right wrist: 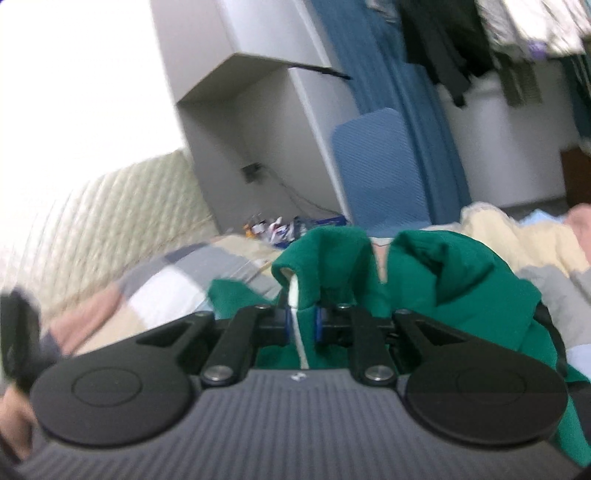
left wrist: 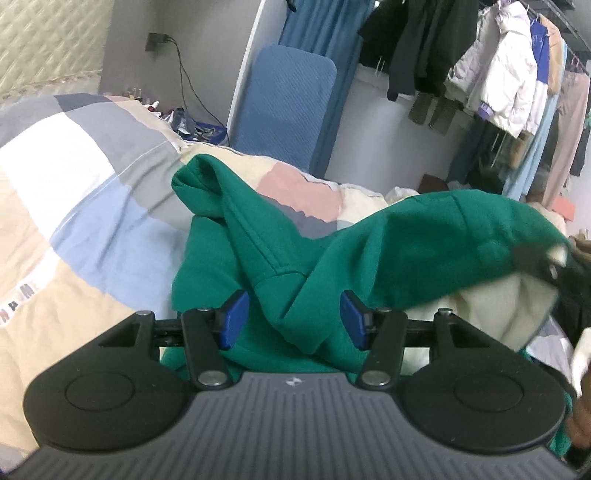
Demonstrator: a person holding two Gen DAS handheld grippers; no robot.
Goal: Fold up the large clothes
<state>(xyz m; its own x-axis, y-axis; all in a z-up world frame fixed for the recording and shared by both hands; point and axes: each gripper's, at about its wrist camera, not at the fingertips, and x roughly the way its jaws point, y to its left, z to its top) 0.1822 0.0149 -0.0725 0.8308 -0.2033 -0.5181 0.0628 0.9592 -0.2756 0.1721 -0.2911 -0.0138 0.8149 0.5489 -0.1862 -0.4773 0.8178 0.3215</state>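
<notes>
The green sweatshirt (left wrist: 258, 254) w/ a cream fleece lining lies bunched on the patchwork quilt (left wrist: 85, 177), directly ahead of both grippers. In the left wrist view, a thick ridge of its fabric runs between the blue pads (left wrist: 234, 319) of the left gripper (left wrist: 293, 319); the jaws stand apart w/ cloth filling the gap, but whether the pads actually press on it can't be told. Beyond that gripper the sweatshirt rises to a folded peak, and off to its right a broad flap is lifted, cream lining showing underneath.

In the right wrist view, the right gripper (right wrist: 301, 325) is nearly closed, pinching a green edge w/ a pale strip of lining between its pads; the sweatshirt (right wrist: 443, 280) humps up just past the fingertips and spills to the gripper's right. That gripper (left wrist: 554, 262) also shows blurred at the far right of the left wrist view, at the tip of the lifted flap.

Further out: quilt spreads left of and behind the garment. Past it, a blue padded board (left wrist: 288, 107) leans on the wall, a blue curtain (left wrist: 325, 33) behind it, and a rack of hanging clothes (left wrist: 509, 81) up to the right.
</notes>
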